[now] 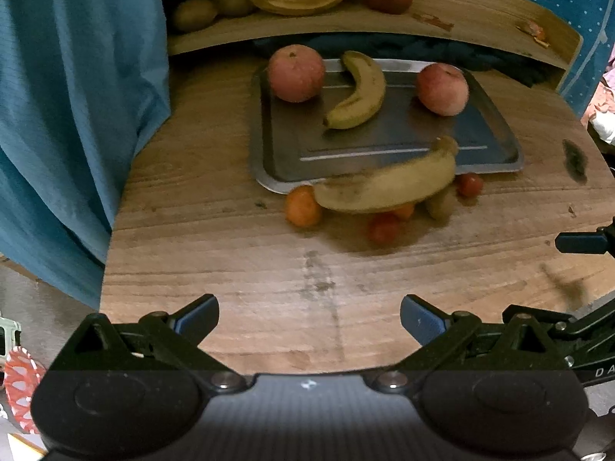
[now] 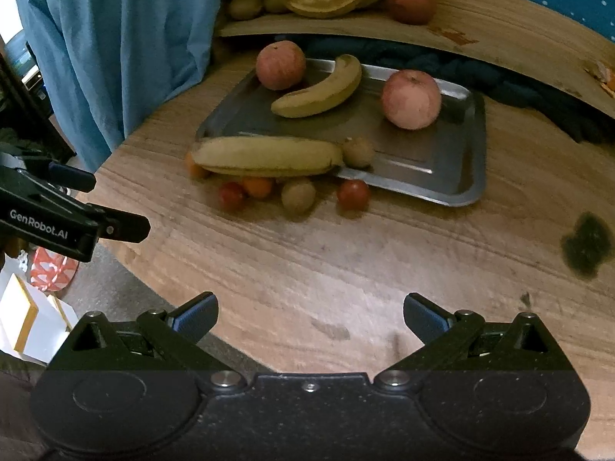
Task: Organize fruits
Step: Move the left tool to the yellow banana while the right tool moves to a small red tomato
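Note:
A metal tray lies on the round wooden table. On it sit two apples and a banana. A second banana rests across the tray's front edge on top of small fruits: oranges, tomatoes and kiwis. My left gripper and right gripper both stand open over the bare table, well short of the fruit, holding nothing.
A raised wooden shelf behind the tray carries more bananas, apples and kiwis. Blue cloth hangs at the left. A dark stain marks the table at right. The left gripper's body shows at the left edge.

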